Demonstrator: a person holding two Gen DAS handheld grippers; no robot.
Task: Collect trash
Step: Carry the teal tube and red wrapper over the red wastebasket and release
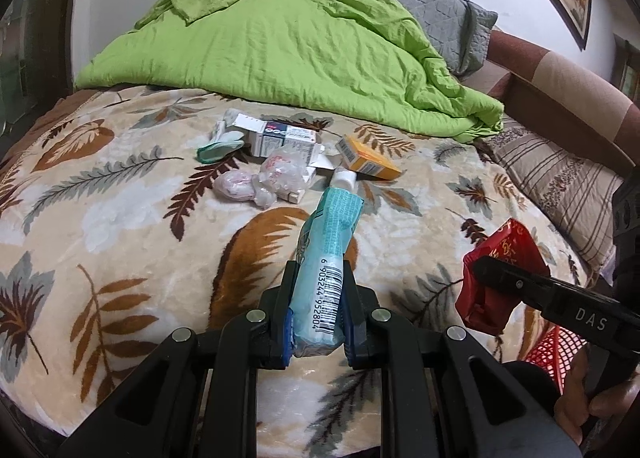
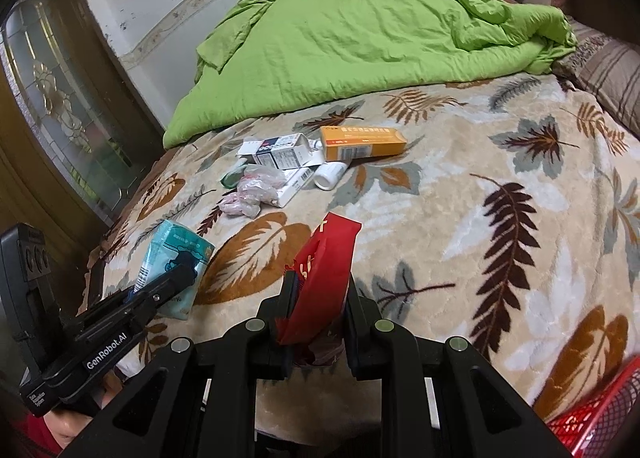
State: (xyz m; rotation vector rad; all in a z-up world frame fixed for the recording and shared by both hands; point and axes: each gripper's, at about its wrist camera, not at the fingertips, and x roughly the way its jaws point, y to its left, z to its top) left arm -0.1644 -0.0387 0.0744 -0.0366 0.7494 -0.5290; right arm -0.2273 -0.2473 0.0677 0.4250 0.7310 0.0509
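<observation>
My left gripper [image 1: 318, 278] is shut on a light blue wet-wipe packet [image 1: 328, 254] with a barcode, held above the bed; it also shows in the right wrist view [image 2: 176, 262]. My right gripper [image 2: 320, 290] is shut on a red wrapper [image 2: 324, 270], seen in the left wrist view too [image 1: 496, 282]. More trash lies in a pile mid-bed: an orange box [image 2: 362, 143], a white carton [image 2: 276, 153], a white bottle [image 2: 330, 174], crumpled clear plastic [image 2: 256, 187] and a green-white scrap [image 1: 218, 147].
A red mesh basket [image 2: 600, 414] sits at the bed's near right edge, below my right gripper. A green quilt [image 1: 288, 45] is heaped at the back, with pillows [image 1: 552, 173] at the right. A glass-panelled door [image 2: 60, 109] stands left.
</observation>
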